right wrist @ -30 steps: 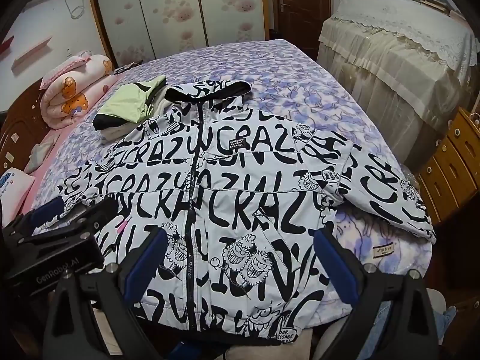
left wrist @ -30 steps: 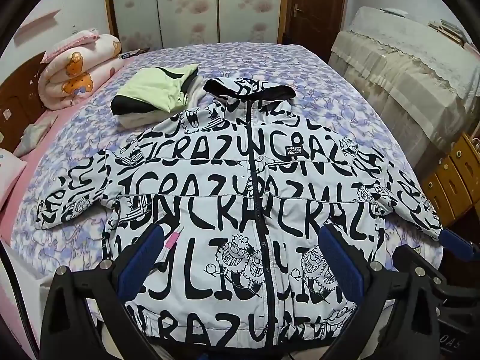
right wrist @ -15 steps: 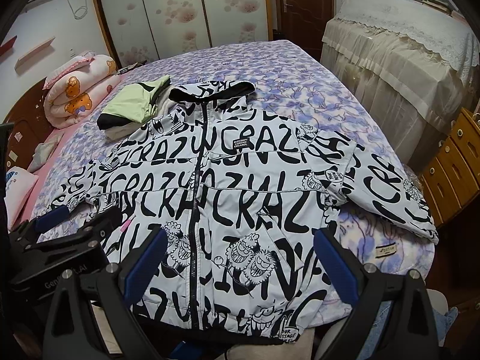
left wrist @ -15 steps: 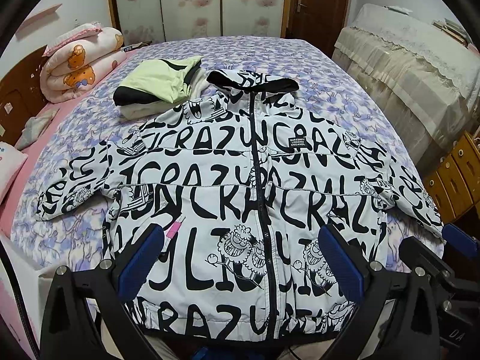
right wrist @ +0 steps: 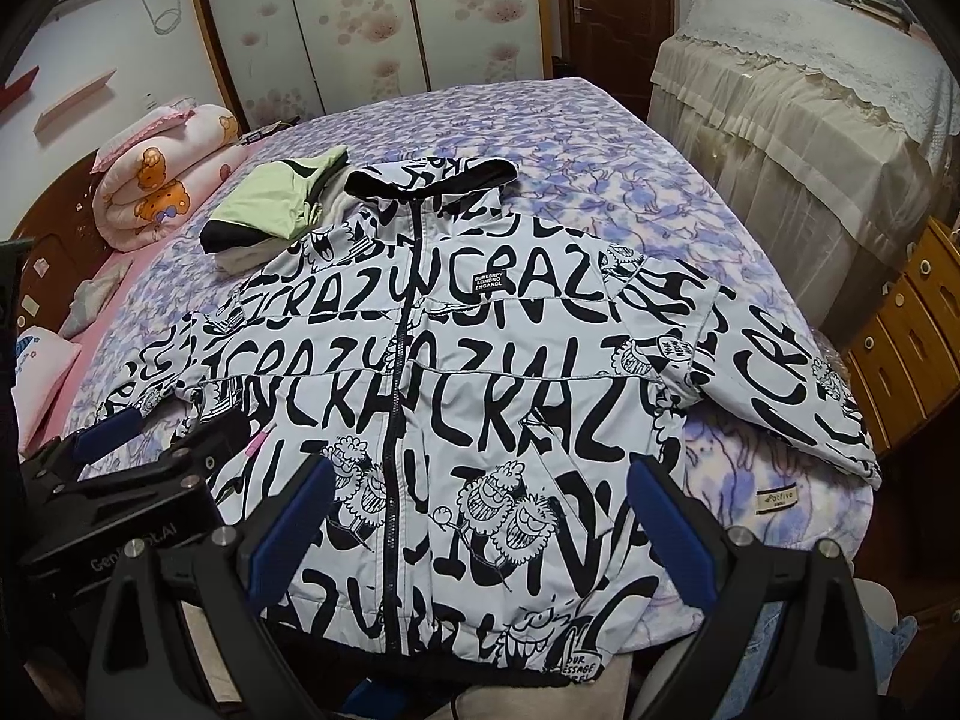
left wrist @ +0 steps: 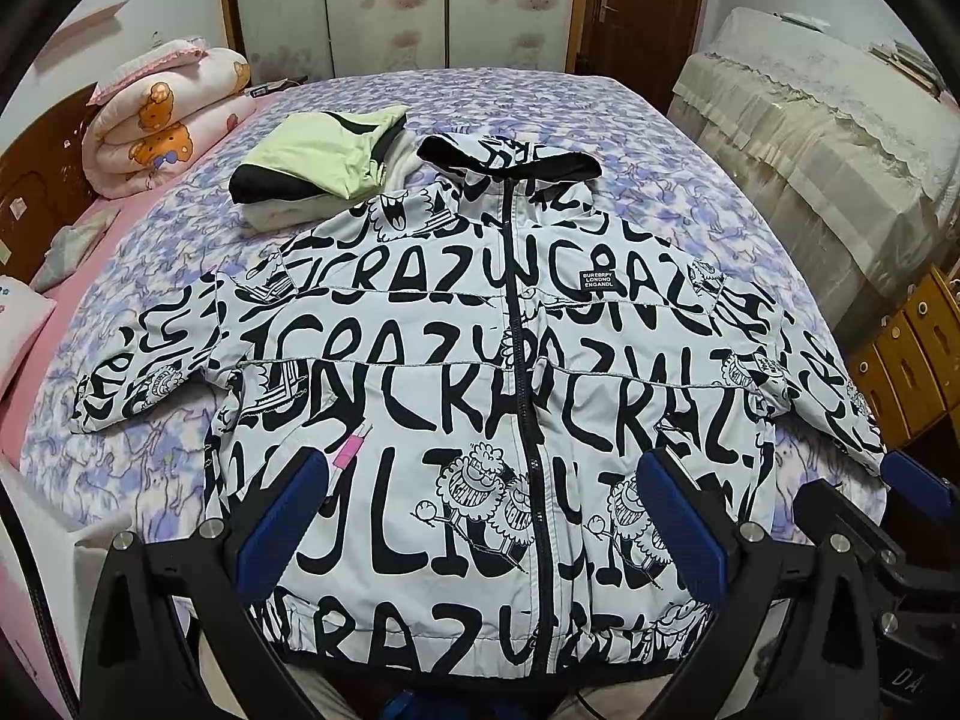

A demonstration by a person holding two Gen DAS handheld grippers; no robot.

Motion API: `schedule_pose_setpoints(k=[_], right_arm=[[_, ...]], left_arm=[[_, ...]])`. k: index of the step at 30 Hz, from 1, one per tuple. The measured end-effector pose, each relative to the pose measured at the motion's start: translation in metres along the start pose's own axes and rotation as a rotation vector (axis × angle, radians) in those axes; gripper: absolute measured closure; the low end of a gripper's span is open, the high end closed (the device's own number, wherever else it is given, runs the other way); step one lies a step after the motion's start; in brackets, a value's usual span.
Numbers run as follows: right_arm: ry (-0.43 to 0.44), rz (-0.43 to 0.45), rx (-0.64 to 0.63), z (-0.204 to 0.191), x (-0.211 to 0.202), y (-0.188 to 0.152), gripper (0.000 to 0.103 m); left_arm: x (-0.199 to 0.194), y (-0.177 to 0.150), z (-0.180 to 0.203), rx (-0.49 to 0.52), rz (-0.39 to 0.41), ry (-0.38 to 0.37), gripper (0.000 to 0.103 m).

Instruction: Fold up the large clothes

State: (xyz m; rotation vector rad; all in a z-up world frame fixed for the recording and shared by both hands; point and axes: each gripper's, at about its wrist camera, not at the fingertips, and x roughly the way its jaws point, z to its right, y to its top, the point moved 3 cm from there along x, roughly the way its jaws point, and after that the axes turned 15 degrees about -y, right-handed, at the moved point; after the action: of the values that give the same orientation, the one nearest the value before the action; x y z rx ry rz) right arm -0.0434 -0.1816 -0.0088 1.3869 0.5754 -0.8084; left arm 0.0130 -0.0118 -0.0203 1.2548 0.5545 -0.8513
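Note:
A white hooded jacket with black lettering (left wrist: 480, 372) lies spread flat and zipped on the bed, sleeves out to both sides, hem at the near edge; it also shows in the right wrist view (right wrist: 480, 390). My left gripper (left wrist: 480, 516) is open and empty, hovering above the jacket's lower front. My right gripper (right wrist: 480, 516) is open and empty above the lower front too. The left gripper (right wrist: 120, 468) shows at the left of the right wrist view, and the right gripper (left wrist: 870, 516) at the right of the left wrist view.
A folded green and black garment (left wrist: 312, 162) lies by the jacket's left shoulder. The bed has a purple floral cover (left wrist: 660, 138). A rolled pink quilt (left wrist: 162, 120) sits at the far left. A lace-covered cabinet (left wrist: 840, 138) and wooden drawers (left wrist: 912, 348) stand right.
Both grippers have risen and pulled back slightly, so the jacket's hem sits a little higher in both views. The jacket has not moved.

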Motion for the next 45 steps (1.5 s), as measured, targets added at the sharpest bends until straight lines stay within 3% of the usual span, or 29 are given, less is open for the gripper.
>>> schedule_pose_setpoints(k=[45], right_arm=[[0.013,-0.024,0.019,0.0,0.012,-0.005,0.005]], left_arm=[[0.0,0.003,-0.003,-0.002,-0.007,-0.004,0.001]])
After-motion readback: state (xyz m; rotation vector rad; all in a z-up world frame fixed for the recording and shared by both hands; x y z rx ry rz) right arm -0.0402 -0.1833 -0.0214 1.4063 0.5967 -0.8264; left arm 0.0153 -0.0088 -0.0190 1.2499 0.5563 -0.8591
